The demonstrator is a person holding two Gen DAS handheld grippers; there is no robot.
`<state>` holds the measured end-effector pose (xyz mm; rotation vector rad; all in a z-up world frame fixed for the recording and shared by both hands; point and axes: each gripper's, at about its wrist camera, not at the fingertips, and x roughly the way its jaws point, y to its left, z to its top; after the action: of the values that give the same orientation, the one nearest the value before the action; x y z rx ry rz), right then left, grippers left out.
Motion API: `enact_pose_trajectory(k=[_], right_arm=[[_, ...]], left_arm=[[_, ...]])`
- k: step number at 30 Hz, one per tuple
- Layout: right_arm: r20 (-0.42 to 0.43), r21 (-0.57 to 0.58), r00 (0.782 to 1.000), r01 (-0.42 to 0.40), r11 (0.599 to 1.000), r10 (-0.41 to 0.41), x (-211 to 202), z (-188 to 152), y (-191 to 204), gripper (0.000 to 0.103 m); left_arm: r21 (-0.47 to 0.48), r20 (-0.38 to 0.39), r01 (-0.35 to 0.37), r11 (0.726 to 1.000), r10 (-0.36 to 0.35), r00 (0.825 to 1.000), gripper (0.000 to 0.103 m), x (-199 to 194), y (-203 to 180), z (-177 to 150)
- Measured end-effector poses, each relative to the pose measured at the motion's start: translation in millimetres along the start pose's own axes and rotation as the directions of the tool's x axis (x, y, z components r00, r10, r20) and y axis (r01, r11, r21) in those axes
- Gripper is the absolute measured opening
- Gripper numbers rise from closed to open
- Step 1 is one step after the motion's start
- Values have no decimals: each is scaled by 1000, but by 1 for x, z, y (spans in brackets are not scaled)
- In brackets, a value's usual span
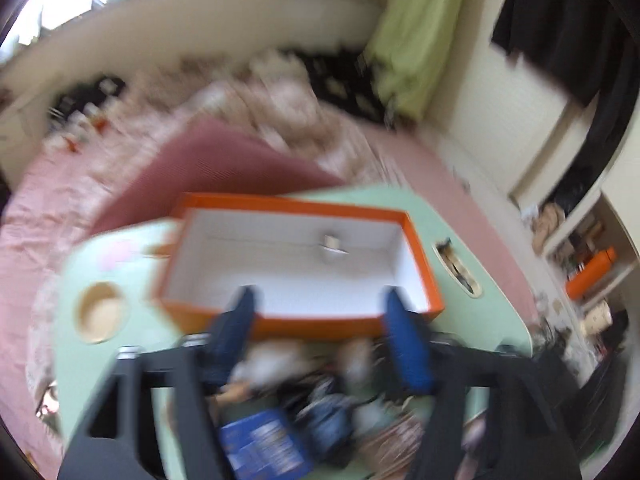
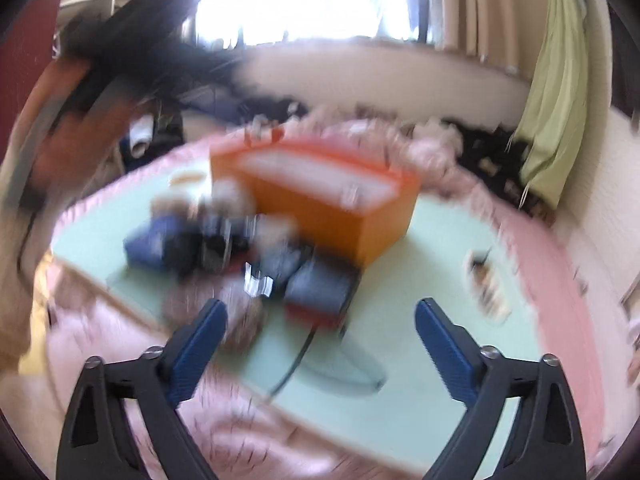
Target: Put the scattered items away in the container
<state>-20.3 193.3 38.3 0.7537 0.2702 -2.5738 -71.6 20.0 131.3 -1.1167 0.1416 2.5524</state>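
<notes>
Orange box [image 1: 304,312] at tabletop [image 2: 420,264] far edge, one small piece inside. Scattered items [image 2: 240,248] heaped beside it. Both grippers [image 1: 320,300] [image 2: 320,312] spread, empty. Risk: blurred, fast approach may knock heap off tabletop.

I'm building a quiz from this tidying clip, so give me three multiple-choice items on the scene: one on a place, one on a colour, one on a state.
1. Where does the pile of scattered items lie?
A. inside the box
B. on the green table beside the box
C. on the pink bedding

2. What colour is the outside of the box?
A. orange
B. black
C. yellow

3. How does the right gripper stand?
A. shut on a cable
B. shut on nothing
C. open, holding nothing

Answers:
1 B: the pile sits on the green table against the box's near wall.
2 A: its walls are orange, its inside white.
3 C: its blue fingers stand wide apart with only table between them.
</notes>
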Motion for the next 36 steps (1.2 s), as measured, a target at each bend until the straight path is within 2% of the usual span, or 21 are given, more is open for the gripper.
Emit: enact_pose_trajectory(k=[2,4,6,8,9,10,12,14,18,20,21,22,27,29,30,31,33,35,36], right_arm=[[44,34,999,-16,999,15,-6,34,-10,93],[43,97,998,-57,994,53,2,76,-20,90],[-26,141,998,-60,988,64,26,105,-23,72],[-162,173,984,-41,984,69,77,131,-25,65],[-223,185,972,-30,982,72,98,138,-26,61],[-315,207,946,-9,978,75,134,142,-28,60],[-419,224,905,18,974,79,174,141,-31,48],[-506,243,857,31,969,99,210,135,-33,44],[-576,250,815,112,962,54,246,129,-39,44],[-609,264,790,114,958,74,256,125,-41,44],[-626,273,775,113,955,87,262,122,-42,32],[-633,294,767,111,949,106,264,120,-46,31],[-588,328,799,93,940,126,254,122,-54,30],[-512,355,847,59,933,141,238,127,-59,30],[-453,366,879,30,930,150,224,131,-60,30],[-416,367,896,11,930,154,215,133,-57,30],[-295,348,939,-65,935,174,172,141,-50,30],[-232,320,948,-137,937,218,140,143,-38,30],[-211,299,942,-194,934,262,122,140,-28,30]], left_arm=[[3,75,-70,998,70,995,76,-27,16,-23],[-4,97,-122,993,122,988,76,-34,25,-46],[6,75,-132,991,131,989,76,-30,32,-64],[-8,48,-129,992,129,991,76,-26,40,-89],[-14,46,-131,991,131,990,76,-30,41,-99],[-27,47,-137,990,138,989,76,-27,42,-108],[-55,54,-160,986,163,985,76,-24,48,-127],[-70,63,-160,985,165,984,76,-20,49,-138],[-77,79,-107,991,113,991,76,-21,41,-153],[-59,84,-73,996,78,993,76,-20,32,-156],[-49,85,-64,997,68,994,76,-20,28,-157],[-39,87,-58,998,61,994,76,-19,24,-159],[-8,81,-76,997,77,994,76,-12,12,-165],[-10,83,-87,996,88,993,76,-11,12,-165],[-14,85,-92,996,92,992,76,-10,12,-165],[-18,81,-96,995,97,992,76,-8,13,-165],[-20,83,-112,993,114,990,76,-6,14,-166],[-16,93,-143,990,144,985,76,-4,15,-167],[-12,98,-154,988,154,983,76,-3,16,-167]])
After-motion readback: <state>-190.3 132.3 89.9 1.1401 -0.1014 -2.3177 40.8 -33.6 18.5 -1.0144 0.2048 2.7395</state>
